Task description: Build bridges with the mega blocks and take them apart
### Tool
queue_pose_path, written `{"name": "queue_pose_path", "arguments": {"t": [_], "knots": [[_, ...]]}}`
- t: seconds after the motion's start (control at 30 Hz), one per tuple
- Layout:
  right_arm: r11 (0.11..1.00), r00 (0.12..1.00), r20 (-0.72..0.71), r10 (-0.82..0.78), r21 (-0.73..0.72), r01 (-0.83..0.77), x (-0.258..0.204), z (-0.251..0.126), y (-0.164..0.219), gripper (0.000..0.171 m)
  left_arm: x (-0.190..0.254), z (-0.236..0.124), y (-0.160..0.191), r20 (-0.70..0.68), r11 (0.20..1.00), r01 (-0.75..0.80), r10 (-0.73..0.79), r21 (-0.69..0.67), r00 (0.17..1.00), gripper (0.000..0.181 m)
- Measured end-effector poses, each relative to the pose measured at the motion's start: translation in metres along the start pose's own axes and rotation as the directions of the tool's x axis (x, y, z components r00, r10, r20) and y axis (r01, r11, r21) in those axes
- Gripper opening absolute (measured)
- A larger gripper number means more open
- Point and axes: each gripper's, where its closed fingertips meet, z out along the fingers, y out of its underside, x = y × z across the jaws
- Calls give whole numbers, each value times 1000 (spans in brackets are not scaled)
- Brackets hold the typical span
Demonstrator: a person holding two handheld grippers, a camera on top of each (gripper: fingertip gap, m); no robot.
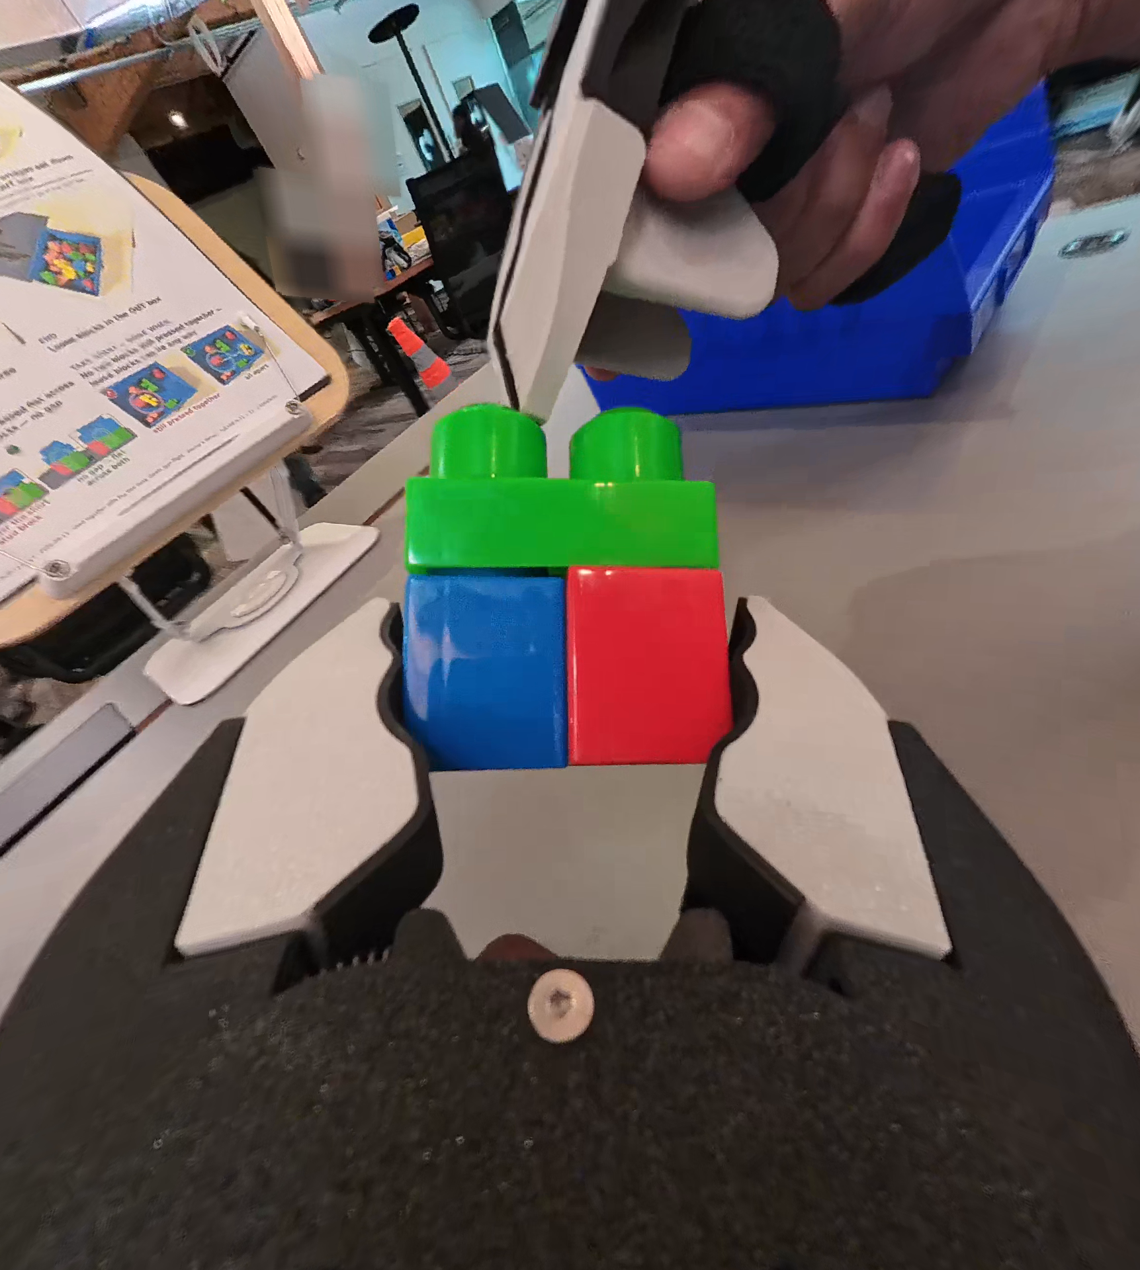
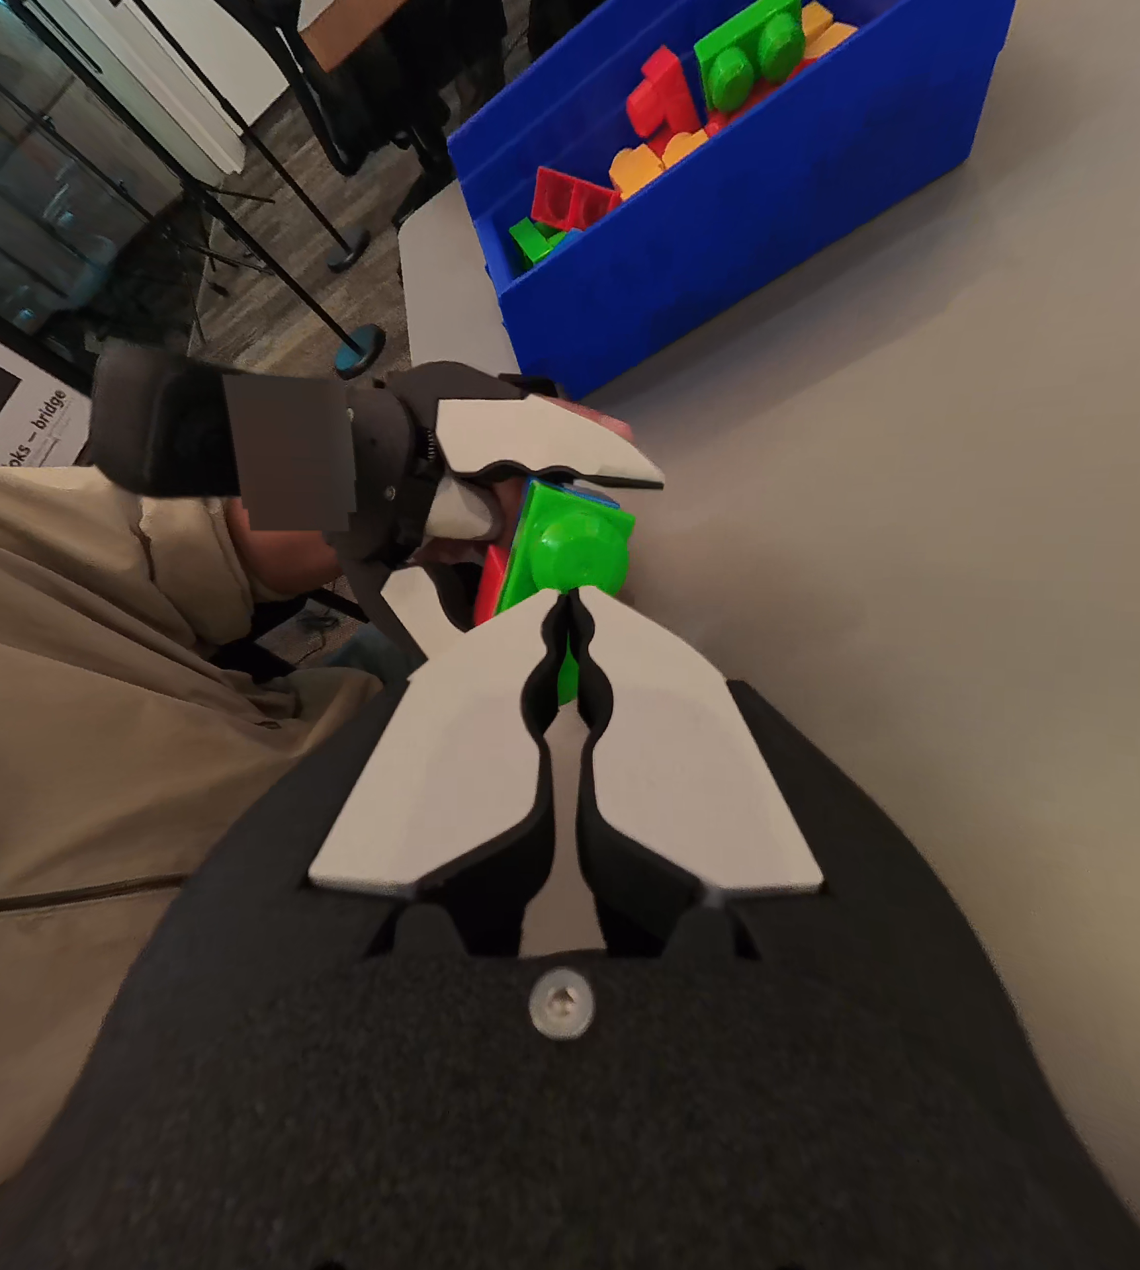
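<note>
From the left wrist view, the left gripper (image 1: 567,677) is clamping the blue block (image 1: 484,670) and red block (image 1: 646,663) side by side under the green block (image 1: 560,522), near the tabletop (image 1: 965,584) edge. From the right wrist view, the right gripper (image 2: 565,605) is pressing its fingers together against the green block's stud, with bare tabletop to the right and the blue bin (image 2: 759,227) beyond.

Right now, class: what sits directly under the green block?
Under the green block, a blue block and a red block stand side by side, touching, clamped between the left gripper. Their studs are covered by the green block.
</note>
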Motion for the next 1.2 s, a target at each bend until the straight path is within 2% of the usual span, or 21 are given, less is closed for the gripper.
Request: {"name": "queue_pose_path", "arguments": {"t": [0.1, 0.2, 0.23, 0.27, 0.33, 0.4, 0.5, 0.6, 0.67, 0.9, 1.2], "knots": [[998, 998, -69, -2, 57, 6, 8, -3, -3, 0, -9, 0, -4, 59, 1000, -4, 3, 17, 998, 89], [948, 996, -84, 18, 318, 10, 3, -17, -22, 3, -25, -3, -15, 149, 998, 22, -30, 56, 988, 89], [917, 996, -79, 31, 398, 3, -1, -19, -24, 25, -31, -5, -19, 190, 998, 23, -35, 64, 981, 89], [894, 997, -73, 39, 448, -3, -4, -16, -21, 41, -35, -6, -22, 216, 997, 31, -46, 74, 975, 89], [869, 997, -34, 65, 494, -40, -11, -6, -14, 62, -42, -10, -28, 271, 994, 44, -71, 103, 960, 89], [863, 995, 10, 96, 497, -88, -17, 6, -9, 74, -38, -9, -31, 269, 994, 37, -64, 104, 961, 89], [900, 997, 16, 79, 429, -78, -24, 22, -5, 72, -29, -5, -32, 263, 996, 17, -41, 92, 964, 89], [926, 997, 32, 68, 371, -76, -29, 32, -2, 61, -22, -5, -41, 255, 993, 12, -43, 121, 966, 90], [929, 995, 78, 57, 361, -82, -36, 34, -4, 42, -20, -6, -47, 277, 991, -7, -29, 131, 961, 90], [937, 996, 67, 66, 340, -85, -36, 36, -4, 41, -19, -6, -45, 248, 995, 10, -35, 102, 968, 91], [880, 940, 299, 164, 386, -276, -47, 31, -13, 41, -24, -16, -54, 349, 983, -152, 109, 100, 931, 90]]}}
